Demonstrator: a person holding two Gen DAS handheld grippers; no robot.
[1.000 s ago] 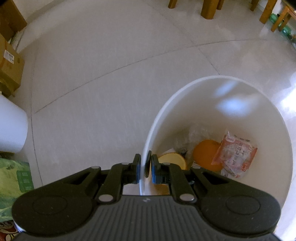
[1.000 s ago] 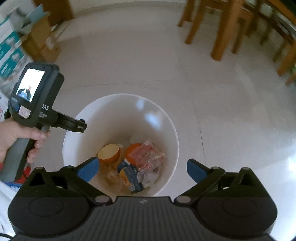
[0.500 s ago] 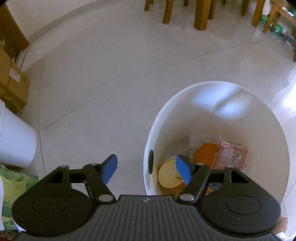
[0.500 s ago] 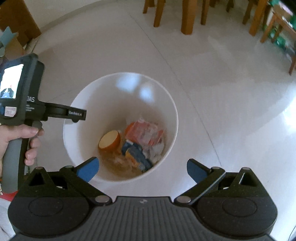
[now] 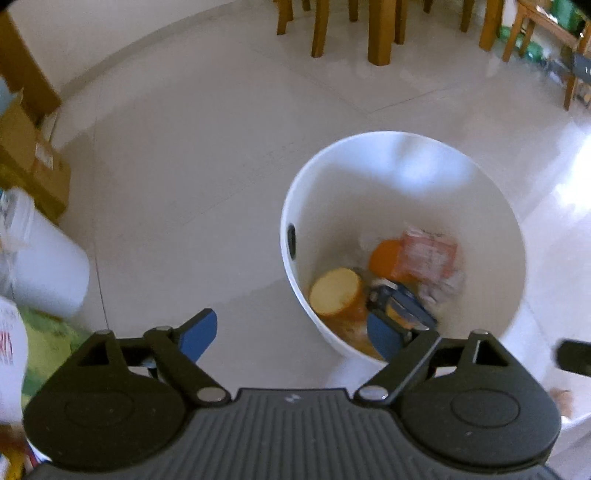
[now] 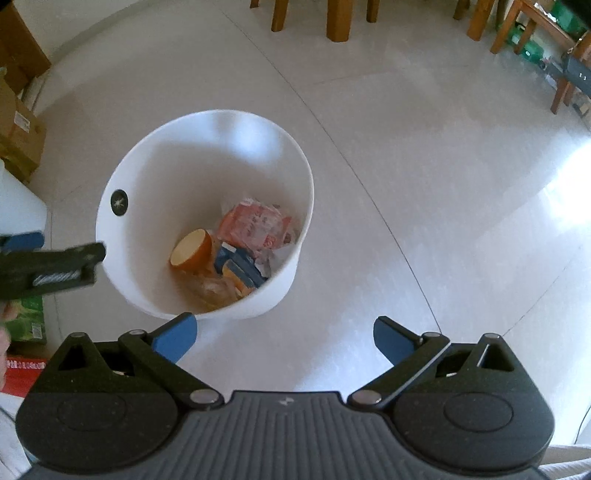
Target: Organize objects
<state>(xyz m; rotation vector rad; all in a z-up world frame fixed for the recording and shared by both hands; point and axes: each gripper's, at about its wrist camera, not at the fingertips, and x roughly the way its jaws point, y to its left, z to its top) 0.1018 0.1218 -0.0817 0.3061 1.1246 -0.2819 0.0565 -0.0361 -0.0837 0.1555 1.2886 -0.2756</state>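
Observation:
A white round bin (image 5: 402,147) stands on the pale tiled floor; it also shows in the right wrist view (image 6: 207,122). Inside lie an orange-lidded jar (image 6: 192,251), a pink snack packet (image 6: 255,225), a blue and yellow packet (image 6: 240,267) and an orange item (image 5: 384,254). My left gripper (image 5: 291,334) is open and empty, above and just left of the bin's near rim. My right gripper (image 6: 284,338) is open and empty, above the floor just in front of the bin. The left gripper's finger (image 6: 51,264) shows at the left edge of the right wrist view.
Wooden chair and table legs (image 6: 338,18) stand at the back. Cardboard boxes (image 5: 33,155) and a white cylinder (image 5: 48,266) are on the left. A green carton (image 6: 26,317) and a red box (image 6: 22,373) lie at the lower left.
My left gripper was shut on the bin's rim; it opened, let go and drew back and up. The right gripper rose and pulled back, still open.

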